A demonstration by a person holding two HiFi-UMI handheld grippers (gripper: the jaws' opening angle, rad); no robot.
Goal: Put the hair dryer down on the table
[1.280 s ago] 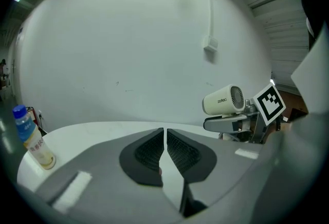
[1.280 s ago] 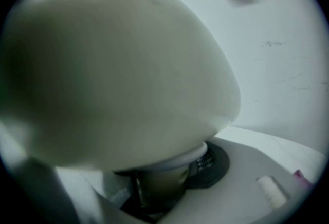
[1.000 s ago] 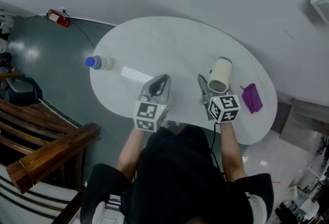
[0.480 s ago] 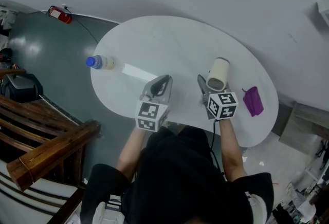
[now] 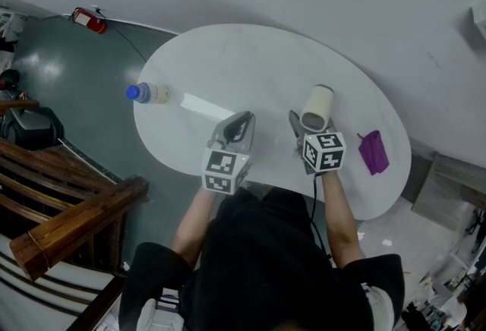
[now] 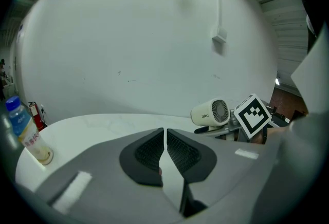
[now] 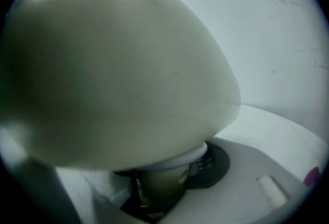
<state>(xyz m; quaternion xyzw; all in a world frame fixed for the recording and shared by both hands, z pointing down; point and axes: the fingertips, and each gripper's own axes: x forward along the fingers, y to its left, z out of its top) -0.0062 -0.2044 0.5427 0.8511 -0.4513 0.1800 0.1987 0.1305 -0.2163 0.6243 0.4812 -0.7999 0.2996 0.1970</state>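
A cream hair dryer (image 5: 317,108) hangs over the right part of the white oval table (image 5: 228,56), its barrel roughly level. My right gripper (image 5: 302,130) is shut on its handle. In the right gripper view the dryer's body (image 7: 113,63) fills most of the picture and the handle (image 7: 159,187) sits between the jaws. The left gripper view shows the dryer (image 6: 211,112) from the side, a little above the tabletop. My left gripper (image 5: 241,121) stays over the table's near edge, shut with nothing in it, the pads (image 6: 177,151) almost touching.
A water bottle (image 5: 148,92) with a blue cap stands at the table's left end, a white strip (image 5: 201,105) lying beside it. A purple thing (image 5: 372,147) lies right of the dryer. On the floor are a wooden bench (image 5: 68,223) and a red fire extinguisher (image 5: 87,20).
My right gripper, with the hair dryer in it, has sunk a little toward the table and shifted slightly left. The left gripper has kept still.
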